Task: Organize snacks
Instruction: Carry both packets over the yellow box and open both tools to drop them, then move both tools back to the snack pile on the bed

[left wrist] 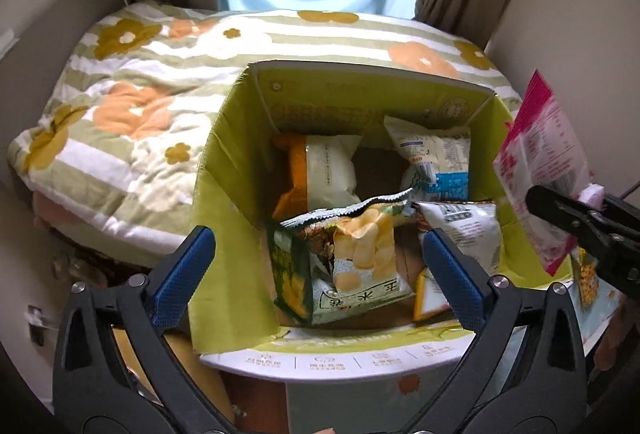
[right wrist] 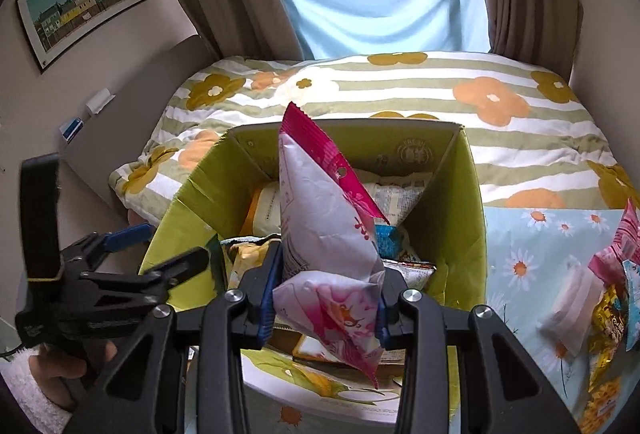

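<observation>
the left gripper point(left wrist: 320, 258) has its blue claws wide apart with nothing squeezed between them, hanging over the open green box point(left wrist: 224, 161). right under it, in the near part of the box, lies a corn snack bag point(left wrist: 344, 258) with its top pointing to 12 o'clock. an orange and white bag point(left wrist: 320, 169) leans at 11 o'clock from it, a blue and white bag point(left wrist: 436, 161) sits at 1 o'clock, and a white bag point(left wrist: 464, 230) lies at 3 o'clock. the right gripper point(right wrist: 326, 294) is clamped on a pink snack bag point(right wrist: 320, 234), which stands up tall above the near edge of the box. at 3 o'clock from the box, more snacks point(right wrist: 608, 290) lie in a heap on a daisy cloth point(right wrist: 520, 234); the edge of the view is bent, so i cannot tell how many. the box sits on a flower blanket point(right wrist: 400, 89), with blue cloth point(right wrist: 380, 1) at 12 o'clock.
</observation>
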